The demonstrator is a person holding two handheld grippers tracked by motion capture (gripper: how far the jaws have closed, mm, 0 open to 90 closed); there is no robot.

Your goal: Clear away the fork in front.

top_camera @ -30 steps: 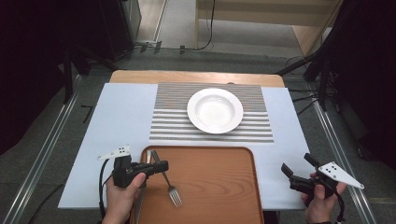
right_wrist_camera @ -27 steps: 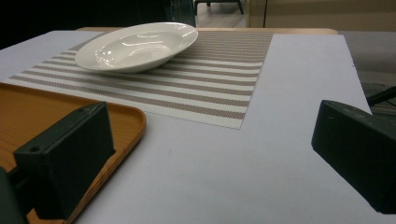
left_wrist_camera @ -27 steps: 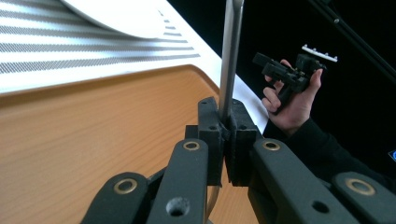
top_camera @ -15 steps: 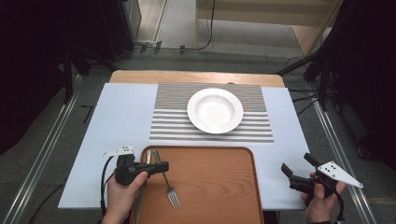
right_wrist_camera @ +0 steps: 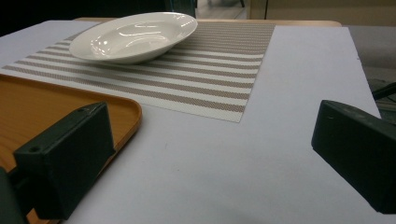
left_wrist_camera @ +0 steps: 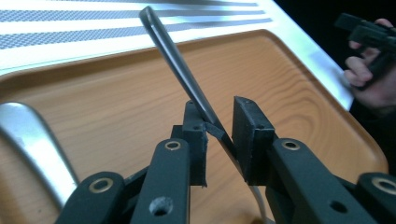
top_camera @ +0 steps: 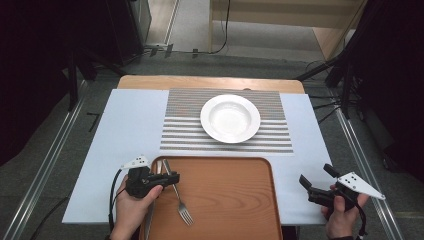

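On the tray (top_camera: 225, 200), beside a fork (top_camera: 179, 197), the left tool (left_wrist_camera: 219, 126), jaws just opening, loosely straddles a knife (left_wrist_camera: 180, 70).

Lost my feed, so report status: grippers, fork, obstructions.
Left gripper, jaws just opening, fork handle between them, tines on wooden tray. Right gripper open, empty. Second utensil lies beside the fork.

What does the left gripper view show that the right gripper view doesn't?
Left gripper view: a fork handle between the jaws of the left claw, which have just been opening, with a gap beside one pad; a second piece of cutlery; the person's right hand. Right gripper view: the white plate and the wide-open right claw. Shared: the wooden tray and the striped placemat.
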